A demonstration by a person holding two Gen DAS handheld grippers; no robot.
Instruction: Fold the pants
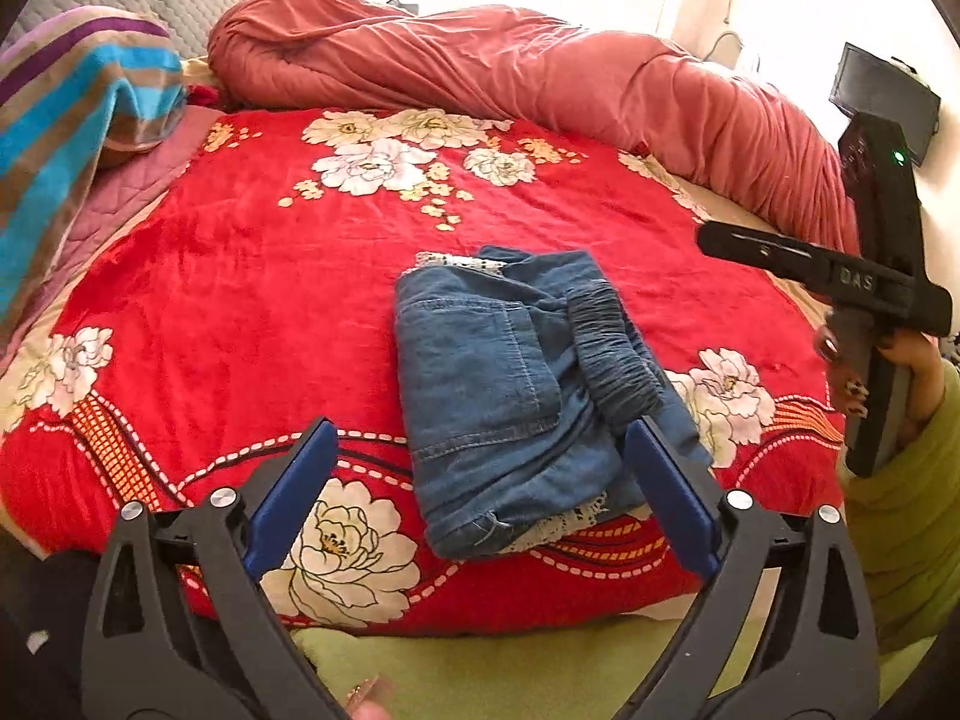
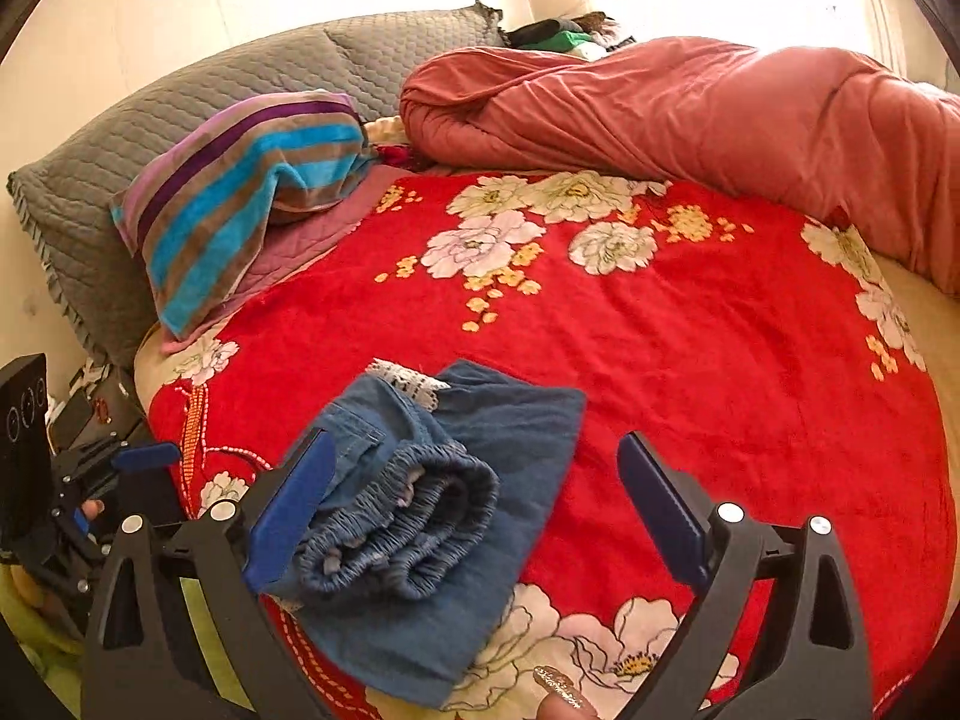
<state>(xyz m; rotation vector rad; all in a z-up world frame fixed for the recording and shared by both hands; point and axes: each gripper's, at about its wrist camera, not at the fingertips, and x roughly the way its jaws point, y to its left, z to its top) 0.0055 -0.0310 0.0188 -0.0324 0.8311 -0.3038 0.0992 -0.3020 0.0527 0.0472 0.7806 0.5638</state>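
Nearest the lens, left gripper (image 1: 480, 468) and right gripper (image 2: 477, 495) both stand with jaws wide apart and nothing pinched, hovering at the near edge of the pants (image 1: 516, 396); no earlier view to compare. The pants, blue denim, lie as a compact folded bundle on the red floral blanket (image 1: 240, 300), elastic waistband (image 2: 408, 528) rolled uppermost, lace trim showing at the near and far ends of the bundle. Beyond the pants: striped towel (image 2: 240, 192), pink duvet (image 1: 510, 72); judgement: folding looks finished and released, next move at most a squaring-up of the bundle.
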